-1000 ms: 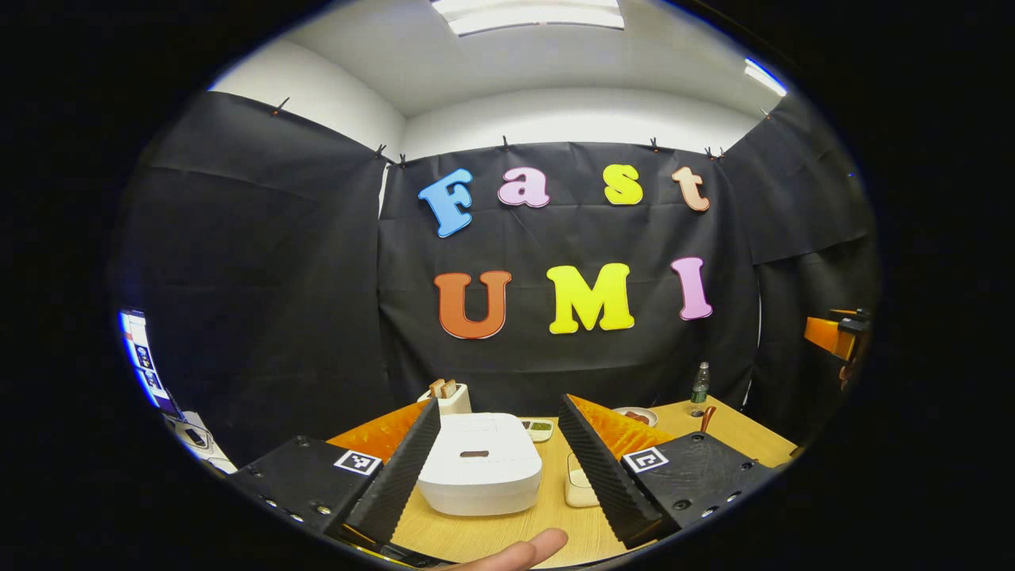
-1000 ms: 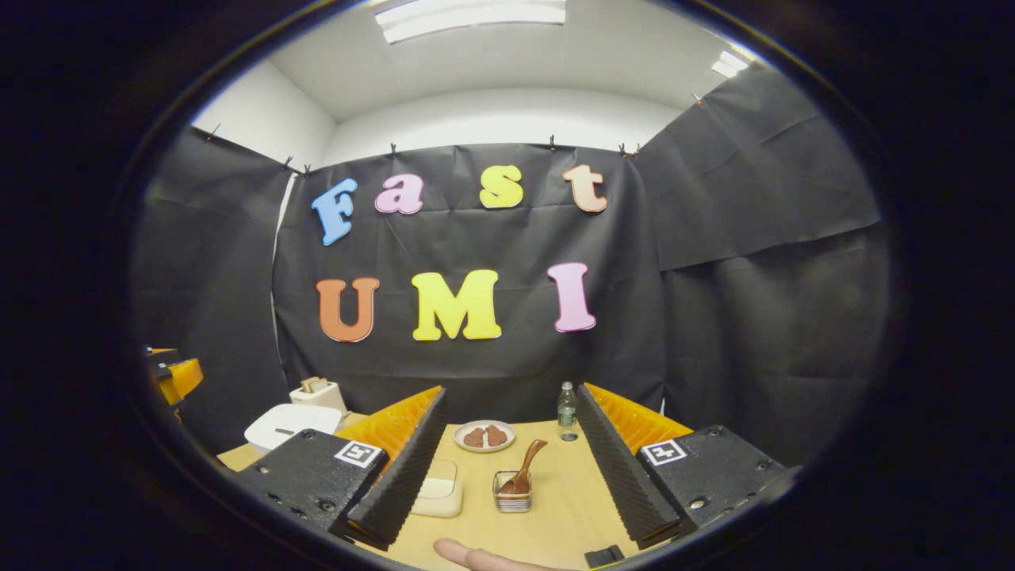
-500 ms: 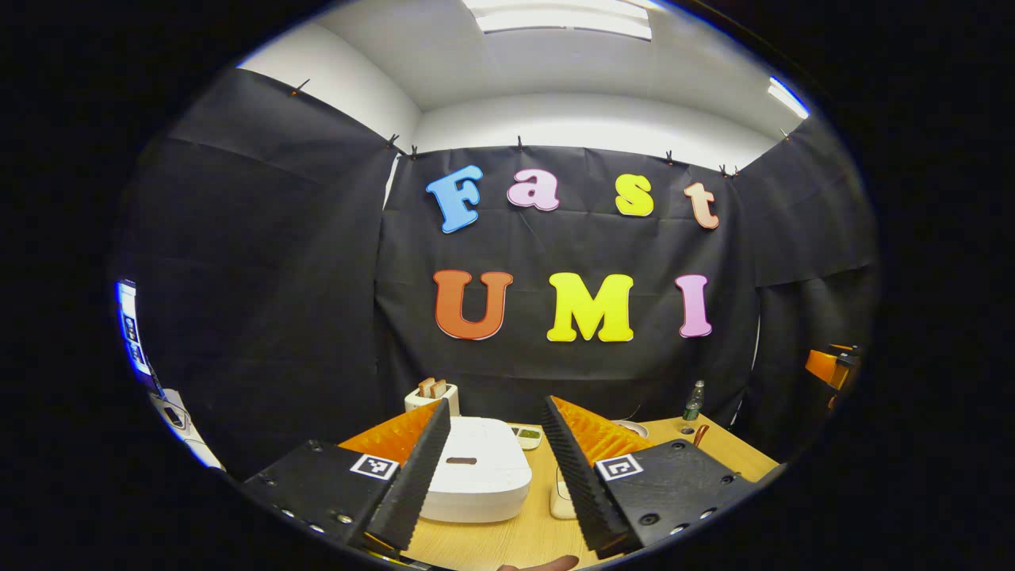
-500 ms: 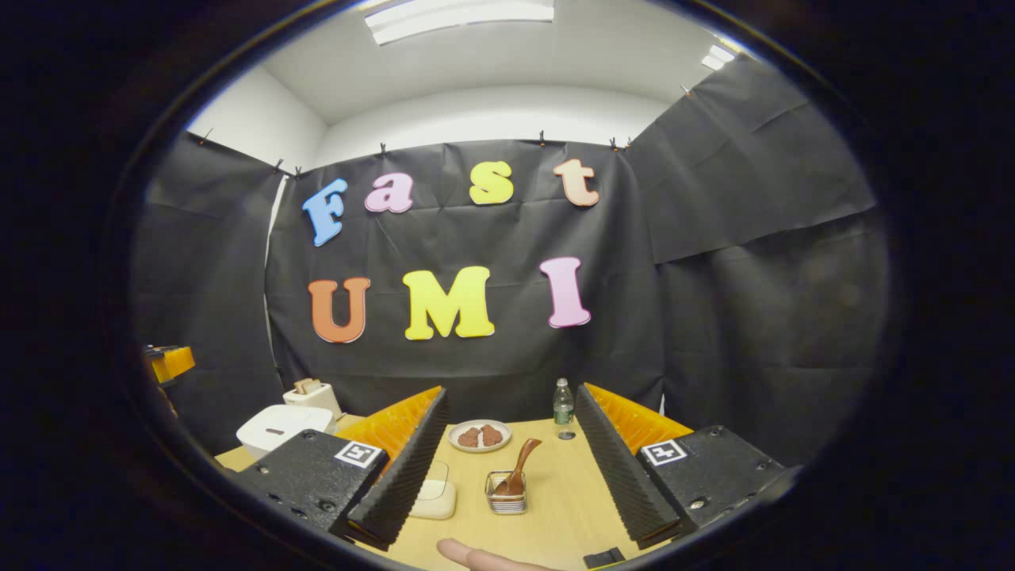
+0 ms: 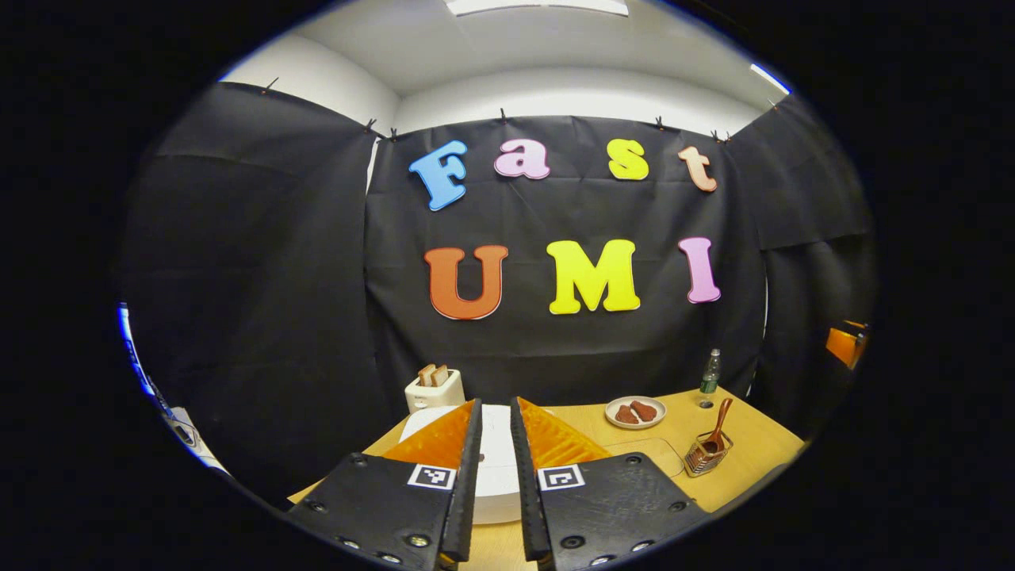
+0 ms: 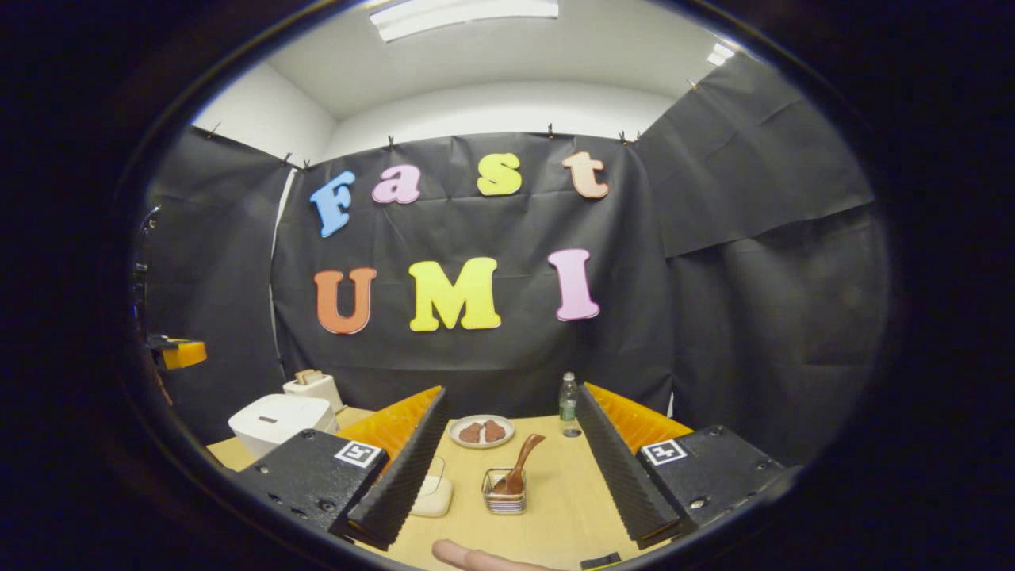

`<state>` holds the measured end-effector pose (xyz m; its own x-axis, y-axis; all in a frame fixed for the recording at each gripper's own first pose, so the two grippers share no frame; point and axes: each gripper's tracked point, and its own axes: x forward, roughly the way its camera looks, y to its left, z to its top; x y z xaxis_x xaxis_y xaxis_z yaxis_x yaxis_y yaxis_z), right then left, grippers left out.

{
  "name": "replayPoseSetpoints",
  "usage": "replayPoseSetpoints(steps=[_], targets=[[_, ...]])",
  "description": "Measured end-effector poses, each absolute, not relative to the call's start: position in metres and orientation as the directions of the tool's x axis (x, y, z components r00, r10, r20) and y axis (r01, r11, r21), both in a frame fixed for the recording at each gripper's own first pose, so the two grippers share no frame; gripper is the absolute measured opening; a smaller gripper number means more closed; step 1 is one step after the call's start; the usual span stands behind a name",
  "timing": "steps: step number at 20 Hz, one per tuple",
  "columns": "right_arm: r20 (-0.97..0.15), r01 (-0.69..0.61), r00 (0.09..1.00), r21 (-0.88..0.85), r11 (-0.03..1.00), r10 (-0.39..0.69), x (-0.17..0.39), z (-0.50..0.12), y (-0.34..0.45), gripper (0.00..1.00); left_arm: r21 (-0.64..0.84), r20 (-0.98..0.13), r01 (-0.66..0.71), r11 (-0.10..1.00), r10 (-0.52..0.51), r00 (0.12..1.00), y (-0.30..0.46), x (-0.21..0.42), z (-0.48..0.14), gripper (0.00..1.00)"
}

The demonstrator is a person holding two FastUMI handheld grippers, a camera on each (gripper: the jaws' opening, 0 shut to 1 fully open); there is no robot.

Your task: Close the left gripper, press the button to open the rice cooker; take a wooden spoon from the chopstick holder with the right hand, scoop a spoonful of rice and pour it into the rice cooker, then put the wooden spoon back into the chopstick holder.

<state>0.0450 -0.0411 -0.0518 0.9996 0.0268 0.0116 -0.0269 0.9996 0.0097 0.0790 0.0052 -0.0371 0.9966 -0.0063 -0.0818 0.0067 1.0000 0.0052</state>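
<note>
The white rice cooker (image 5: 496, 468) sits on the left part of the wooden table (image 5: 753, 444), its lid down. In the left gripper view it lies straight ahead, mostly hidden behind the left gripper (image 5: 494, 484), whose two fingers are drawn nearly together with only a thin slit between them and nothing held. In the right gripper view the rice cooker (image 6: 279, 418) shows at the far left, lid flat.

The wooden spoon (image 6: 519, 468) stands tilted in the wire chopstick holder (image 6: 504, 492), handle leaning up to the right. The holder sits near the middle of the table, straight ahead between the fingers of the right gripper (image 6: 507, 476), which are spread wide and hold nothing. A fingertip (image 6: 468, 555) shows at the bottom edge of that view.

Just left of the holder lies a shallow pale container (image 6: 434, 496), partly hidden by the right gripper's left finger. Farther back sit a plate (image 6: 481, 431) with brown pieces and a small bottle (image 6: 567, 404). A toaster (image 5: 434, 387) with two slices stands behind the rice cooker, near the black cloth wall.
</note>
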Motion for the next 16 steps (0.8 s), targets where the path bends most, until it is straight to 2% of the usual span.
replayPoseSetpoints(steps=[2, 4, 8, 11, 16], targets=[[0.020, -0.053, 0.998, 0.006, 0.999, 0.053, 0.046, -0.057, -0.035, 1.00, 0.040, -0.096, 0.011, 0.999, -0.007, 0.995, 0.011, 0.090, -0.043, 0.24], [0.009, -0.066, 0.998, -0.006, 0.998, 0.066, 0.049, -0.067, -0.034, 1.00, 0.044, -0.133, -0.004, 0.999, 0.010, 0.991, 0.011, 0.104, -0.057, 0.00], [-0.006, -0.064, 0.998, -0.044, 0.997, 0.064, 0.060, -0.084, -0.033, 1.00, 0.078, -0.249, -0.011, 0.997, 0.030, 0.968, 0.018, 0.135, -0.097, 0.00], [0.009, -0.090, 0.996, -0.041, 0.995, 0.091, 0.067, -0.093, -0.027, 1.00, 0.104, -0.388, -0.037, 0.994, 0.075, 0.918, 0.032, 0.157, -0.143, 0.00], [0.005, -0.126, 0.992, -0.051, 0.991, 0.127, 0.075, -0.112, -0.025, 1.00, 0.106, -0.492, -0.022, 0.994, 0.071, 0.868, 0.037, 0.180, -0.177, 0.00]])
